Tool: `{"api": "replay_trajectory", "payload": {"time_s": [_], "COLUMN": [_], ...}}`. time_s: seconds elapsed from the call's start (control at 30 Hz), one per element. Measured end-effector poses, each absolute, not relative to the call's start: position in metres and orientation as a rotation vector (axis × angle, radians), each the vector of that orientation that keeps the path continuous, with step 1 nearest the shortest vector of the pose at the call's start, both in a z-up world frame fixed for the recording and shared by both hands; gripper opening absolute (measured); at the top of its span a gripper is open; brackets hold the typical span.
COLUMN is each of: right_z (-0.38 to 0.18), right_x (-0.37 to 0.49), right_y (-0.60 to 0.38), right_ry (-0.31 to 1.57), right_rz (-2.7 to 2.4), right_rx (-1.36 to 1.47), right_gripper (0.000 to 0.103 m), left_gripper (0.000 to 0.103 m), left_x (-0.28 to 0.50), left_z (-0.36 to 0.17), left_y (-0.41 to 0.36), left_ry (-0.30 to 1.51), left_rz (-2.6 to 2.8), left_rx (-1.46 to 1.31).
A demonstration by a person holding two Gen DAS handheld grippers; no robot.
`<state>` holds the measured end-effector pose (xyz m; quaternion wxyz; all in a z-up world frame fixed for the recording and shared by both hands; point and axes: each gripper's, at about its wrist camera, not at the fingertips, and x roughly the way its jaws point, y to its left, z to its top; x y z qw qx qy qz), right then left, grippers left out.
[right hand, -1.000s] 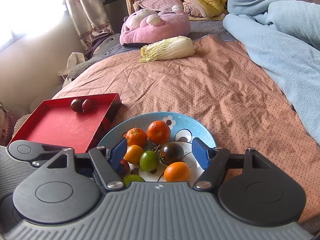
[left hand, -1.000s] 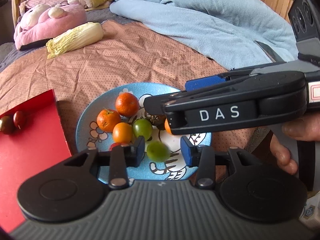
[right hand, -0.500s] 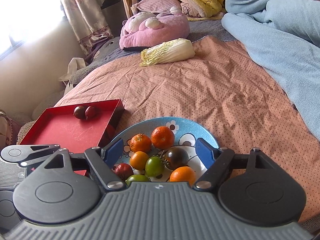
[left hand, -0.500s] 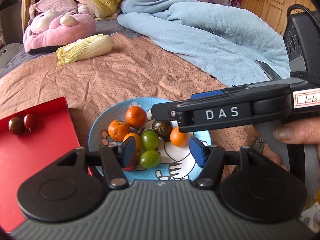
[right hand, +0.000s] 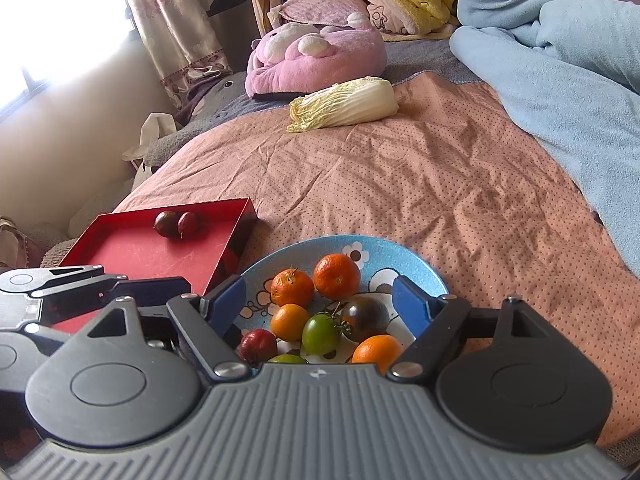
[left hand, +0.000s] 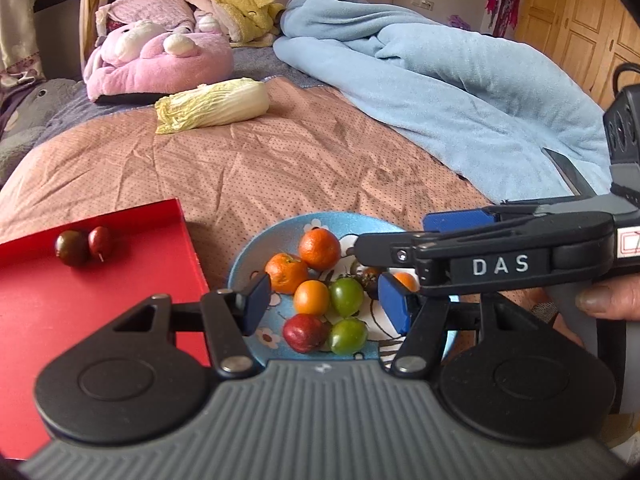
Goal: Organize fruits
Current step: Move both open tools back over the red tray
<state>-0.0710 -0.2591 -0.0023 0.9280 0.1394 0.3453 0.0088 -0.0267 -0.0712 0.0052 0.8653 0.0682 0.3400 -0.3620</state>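
Fruit dead ahead, both grippers empty

Bed [right hand: 460, 168] carries red tray [left hand: 120, 300] beside blue plate [right hand: 400, 256]. Right gripper [right hand: 320, 306] frames the dark tomato [right hand: 366, 316], fingers apart; left gripper [left hand: 324, 304], gaping too, brackets the green tomato [left hand: 346, 296].

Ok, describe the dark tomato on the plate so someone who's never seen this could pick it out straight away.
Find the blue cartoon plate on the pink bedspread, just right of the red tray. Among the fruit piled on it, the dark tomato sits towards the right, beside a green one. It is the only blackish-purple fruit there; its neighbours are orange, green or red.
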Motion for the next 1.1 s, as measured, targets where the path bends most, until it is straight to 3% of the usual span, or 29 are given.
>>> {"api": "replay_trajectory", "payload": {"time_s": [1.1], "right_z": [0.011], "right_x": [-0.039], "right_y": [-0.185], "right_ry": [0.686], "right_rz": [0.189], "right_rx": [0.188], "right_gripper": [0.084], "left_gripper": [0.062], "left_x": [0.087], "left_z": [0.03], "left_y": [0.037], "left_ry": [0.704], "left_rz": [-0.356], "left_rx": [0.065]}}
